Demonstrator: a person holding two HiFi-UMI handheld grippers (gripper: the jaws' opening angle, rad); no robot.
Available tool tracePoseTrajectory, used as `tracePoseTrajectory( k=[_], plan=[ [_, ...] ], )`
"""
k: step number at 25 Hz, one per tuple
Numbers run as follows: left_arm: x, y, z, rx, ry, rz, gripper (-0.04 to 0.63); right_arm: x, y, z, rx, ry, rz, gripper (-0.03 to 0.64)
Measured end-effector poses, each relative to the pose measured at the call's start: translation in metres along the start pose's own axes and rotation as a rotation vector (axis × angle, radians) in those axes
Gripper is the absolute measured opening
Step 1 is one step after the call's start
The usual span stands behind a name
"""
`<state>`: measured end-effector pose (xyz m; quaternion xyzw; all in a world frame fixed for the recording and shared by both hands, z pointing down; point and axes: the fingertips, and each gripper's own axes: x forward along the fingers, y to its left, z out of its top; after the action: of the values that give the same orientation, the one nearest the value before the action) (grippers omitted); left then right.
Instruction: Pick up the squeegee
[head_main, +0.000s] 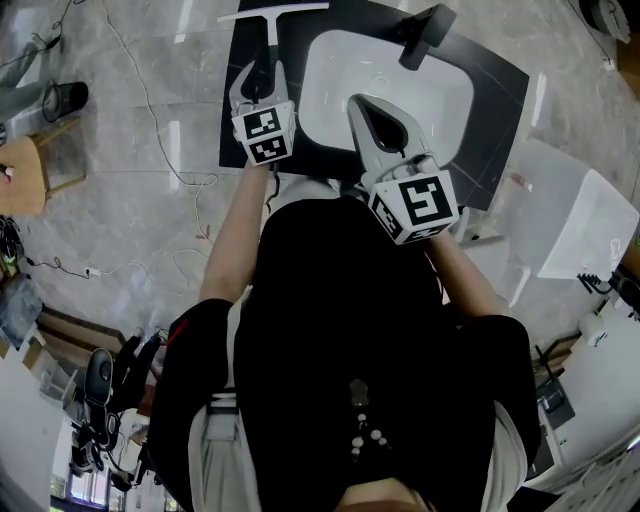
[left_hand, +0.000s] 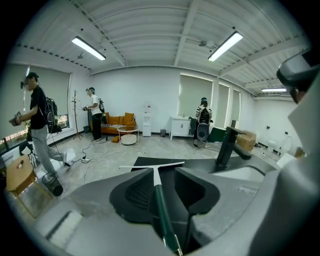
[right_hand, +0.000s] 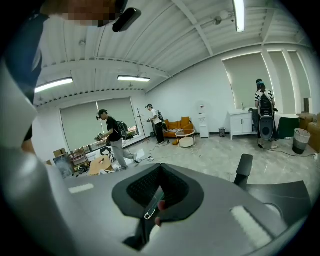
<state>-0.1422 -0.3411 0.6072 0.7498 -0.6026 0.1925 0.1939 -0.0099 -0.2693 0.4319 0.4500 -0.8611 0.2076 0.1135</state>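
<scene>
- The squeegee (head_main: 272, 14) lay on the black counter (head_main: 238, 110), its blade at the far end and its handle pointing back at the person.
- The left gripper (head_main: 258, 76) straddled that handle, jaws apart, not yet pinching.
- The right gripper (head_main: 368, 108) hung closed and empty over the basin (head_main: 440, 95).

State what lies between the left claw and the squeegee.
Nothing. The squeegee has its green handle between the open jaws of the left claw; the left gripper view shows this.
</scene>
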Motion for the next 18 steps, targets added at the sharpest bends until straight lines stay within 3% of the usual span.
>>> tracePoseTrajectory(
  k=[18],
  plan=[
    [0.079, 0.01, -0.05, -0.053, 0.195, 0.027, 0.158, 0.004, -0.047, -0.01, 0.028, 0.069, -0.057, 0.003]
  ],
)
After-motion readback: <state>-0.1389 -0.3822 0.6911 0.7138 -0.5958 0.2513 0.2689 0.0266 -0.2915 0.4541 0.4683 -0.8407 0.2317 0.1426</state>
